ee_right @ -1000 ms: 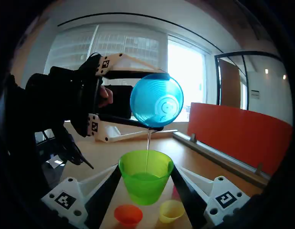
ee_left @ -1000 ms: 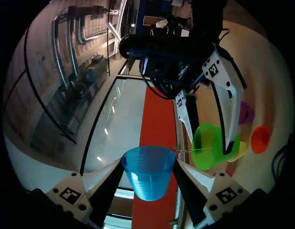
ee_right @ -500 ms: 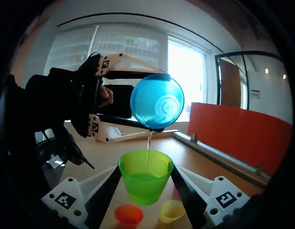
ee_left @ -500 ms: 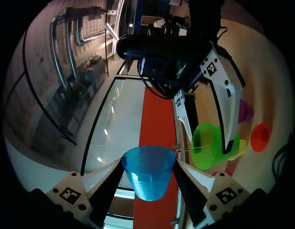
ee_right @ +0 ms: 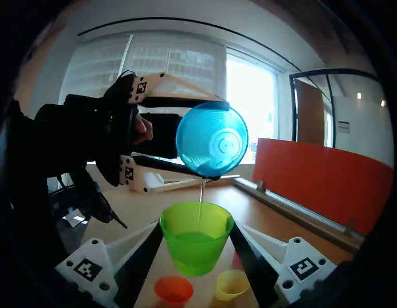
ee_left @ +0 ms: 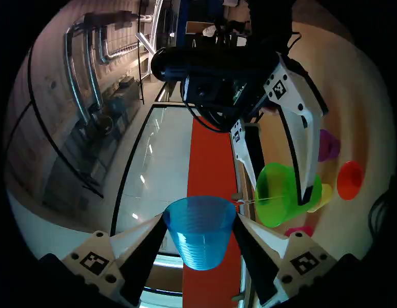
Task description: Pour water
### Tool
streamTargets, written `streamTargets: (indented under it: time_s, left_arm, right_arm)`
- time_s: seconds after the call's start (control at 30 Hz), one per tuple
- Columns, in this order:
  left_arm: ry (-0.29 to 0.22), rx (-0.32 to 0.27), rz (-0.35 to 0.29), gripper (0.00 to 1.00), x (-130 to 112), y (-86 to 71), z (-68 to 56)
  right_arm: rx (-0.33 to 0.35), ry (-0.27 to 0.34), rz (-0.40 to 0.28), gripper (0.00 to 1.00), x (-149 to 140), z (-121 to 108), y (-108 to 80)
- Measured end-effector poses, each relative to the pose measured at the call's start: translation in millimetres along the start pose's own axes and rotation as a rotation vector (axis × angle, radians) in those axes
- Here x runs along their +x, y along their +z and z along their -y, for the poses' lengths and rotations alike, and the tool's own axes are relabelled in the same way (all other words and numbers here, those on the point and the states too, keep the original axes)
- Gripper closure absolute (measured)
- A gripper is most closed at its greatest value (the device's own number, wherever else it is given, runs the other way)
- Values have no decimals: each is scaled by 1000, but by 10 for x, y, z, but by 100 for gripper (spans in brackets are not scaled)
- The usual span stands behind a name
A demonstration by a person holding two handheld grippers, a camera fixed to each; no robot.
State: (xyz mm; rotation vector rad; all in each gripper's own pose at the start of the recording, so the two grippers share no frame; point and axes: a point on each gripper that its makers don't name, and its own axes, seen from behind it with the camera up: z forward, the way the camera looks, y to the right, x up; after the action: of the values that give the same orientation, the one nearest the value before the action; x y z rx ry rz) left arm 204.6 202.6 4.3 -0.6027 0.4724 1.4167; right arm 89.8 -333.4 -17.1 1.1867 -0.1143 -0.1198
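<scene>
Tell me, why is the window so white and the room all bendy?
In the right gripper view the window is blown out by daylight; in the left gripper view the fisheye lens bows the wall pipes.

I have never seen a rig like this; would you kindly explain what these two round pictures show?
A person holds a two-finger gripper in each hand; each carries a fisheye camera looking forward along it. The left gripper view looks over the left gripper, shut on a blue cup. The right gripper view looks over the right gripper, shut on a green cup; the tipped blue cup pours a thin stream of water into it. An orange cup and a yellow cup stand on the wooden table.
</scene>
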Motion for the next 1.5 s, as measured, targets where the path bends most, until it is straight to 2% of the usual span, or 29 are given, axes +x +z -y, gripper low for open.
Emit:
streamTargets:
  time_s: [0.3,0.9,1.3,1.5]
  left_arm:
    - [15,2,3,13,-14,-11,20]
    - [32,-5,3,13,57,-70,-77]
    - [50,-3,-2,13,102,-60,-76]
    - [49,-2,-3,13,77,-24,-28]
  right_arm:
    - [0,-1,1,8,-4,-4,11]
    - [-2,0,0,9,-25,-10,-12]
    - [-2,-2,0,8,-17,-19,-25]
    - [0,-3,0,8,-21,-21,-16]
